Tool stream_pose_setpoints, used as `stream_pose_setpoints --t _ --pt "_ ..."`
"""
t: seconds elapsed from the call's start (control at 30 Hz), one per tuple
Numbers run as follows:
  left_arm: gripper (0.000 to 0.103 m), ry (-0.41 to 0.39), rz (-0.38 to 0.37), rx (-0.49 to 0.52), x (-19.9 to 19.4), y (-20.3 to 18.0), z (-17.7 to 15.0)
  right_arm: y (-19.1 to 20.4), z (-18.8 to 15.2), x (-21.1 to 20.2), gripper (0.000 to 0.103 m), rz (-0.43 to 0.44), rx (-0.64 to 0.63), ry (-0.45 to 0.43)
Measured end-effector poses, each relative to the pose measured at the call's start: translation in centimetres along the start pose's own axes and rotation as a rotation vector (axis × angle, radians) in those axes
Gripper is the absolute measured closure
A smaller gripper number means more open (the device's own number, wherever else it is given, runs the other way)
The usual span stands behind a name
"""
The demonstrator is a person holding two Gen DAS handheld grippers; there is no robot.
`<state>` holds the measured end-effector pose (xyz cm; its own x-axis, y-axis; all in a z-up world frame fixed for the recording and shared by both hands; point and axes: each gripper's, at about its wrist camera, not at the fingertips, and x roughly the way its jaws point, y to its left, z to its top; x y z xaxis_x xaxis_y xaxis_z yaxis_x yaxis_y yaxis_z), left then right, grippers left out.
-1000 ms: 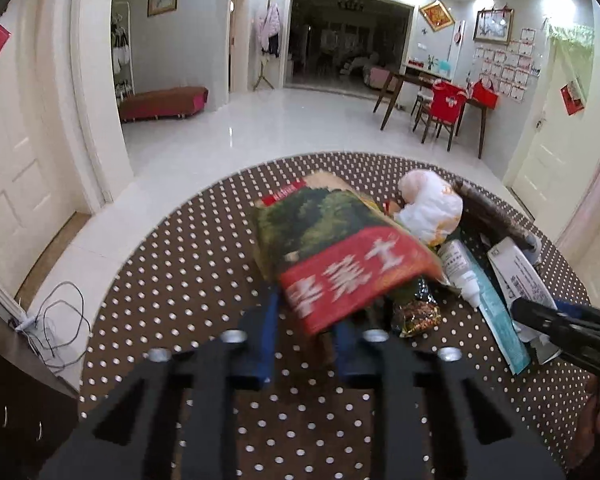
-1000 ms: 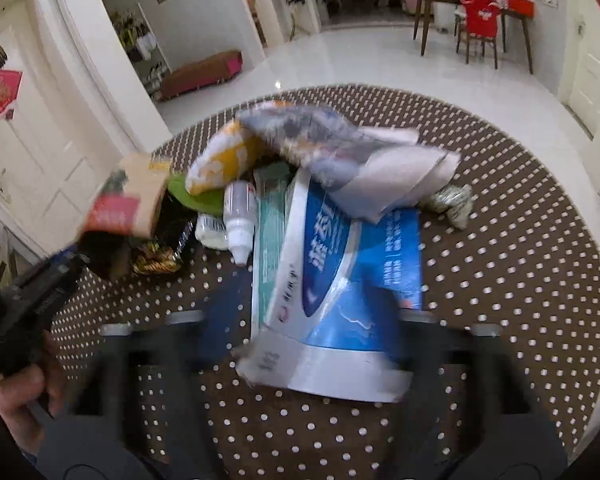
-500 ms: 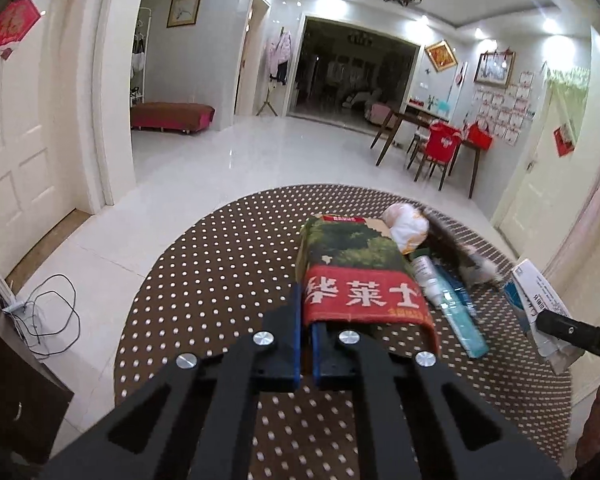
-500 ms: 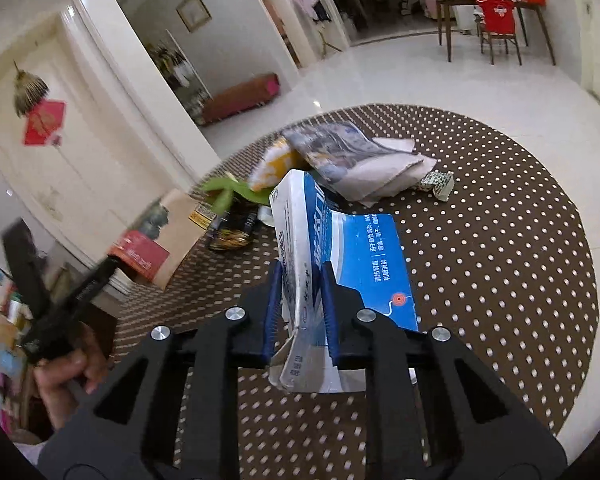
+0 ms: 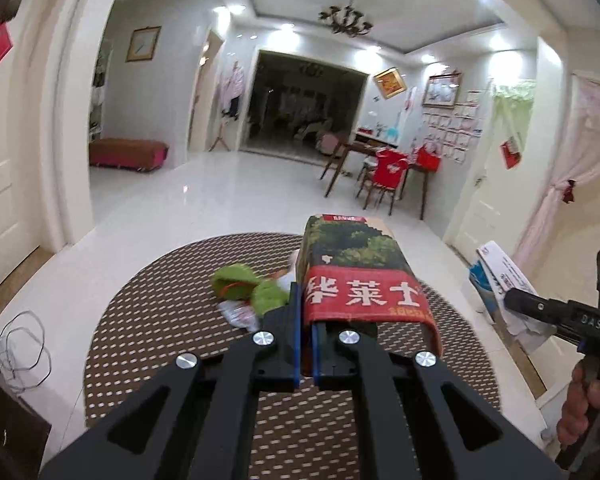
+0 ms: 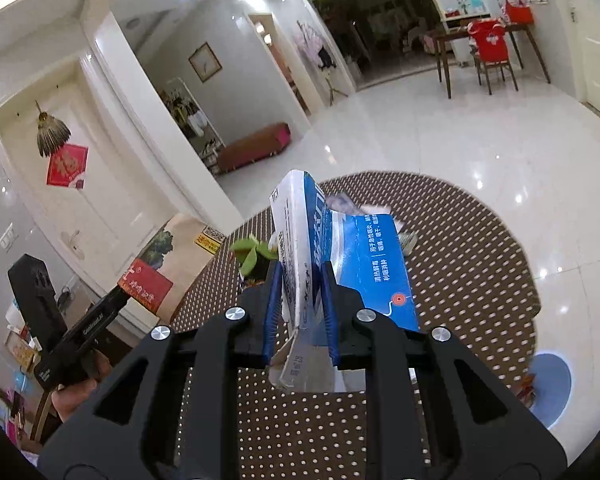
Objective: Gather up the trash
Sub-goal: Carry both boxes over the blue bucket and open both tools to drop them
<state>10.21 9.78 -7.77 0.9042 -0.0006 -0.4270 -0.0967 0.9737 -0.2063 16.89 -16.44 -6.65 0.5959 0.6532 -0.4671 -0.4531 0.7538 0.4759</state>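
Two grippers each carry a piece of trash above the dotted round table (image 5: 148, 320). The left gripper (image 5: 305, 320) is clenched on the edge of a red-and-green paper bag (image 5: 356, 268), which juts ahead of its fingers. The right gripper (image 6: 299, 292) pinches a blue-and-white carton (image 6: 364, 264), folded between its pads. Green scraps (image 5: 244, 284) lie ahead on the table.
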Motion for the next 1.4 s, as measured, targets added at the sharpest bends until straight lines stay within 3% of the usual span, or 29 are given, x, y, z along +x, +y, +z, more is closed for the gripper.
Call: stream_pose_setpoints --t 0.4,0.7,0.83,1.03,1.4 --pt "0.099 0.015 -0.164 0.157 1.5 -12.3 -0.7 -5.5 0.9 -7.7 0.083 -0.093 0.058 -0.124" --pt "0.099 0.121 -0.273 0.289 5.1 -21.5 -4.2 -14.2 -1.0 -13.4 0.083 -0.212 0.200 -0.176" --pt "0.099 0.191 -0.313 0.357 7.2 -26.1 -7.2 -18.8 -2.5 -15.0 0.083 -0.254 0.290 -0.174" --pt "0.099 0.296 -0.338 0.459 10.7 -31.1 -12.1 -25.1 -5.5 -14.8 0.083 -0.300 0.415 -0.128" --pt "0.099 0.514 -0.301 0.594 18.4 -37.9 -20.3 -33.9 -11.0 -11.6 0.083 -0.320 0.610 -0.024"
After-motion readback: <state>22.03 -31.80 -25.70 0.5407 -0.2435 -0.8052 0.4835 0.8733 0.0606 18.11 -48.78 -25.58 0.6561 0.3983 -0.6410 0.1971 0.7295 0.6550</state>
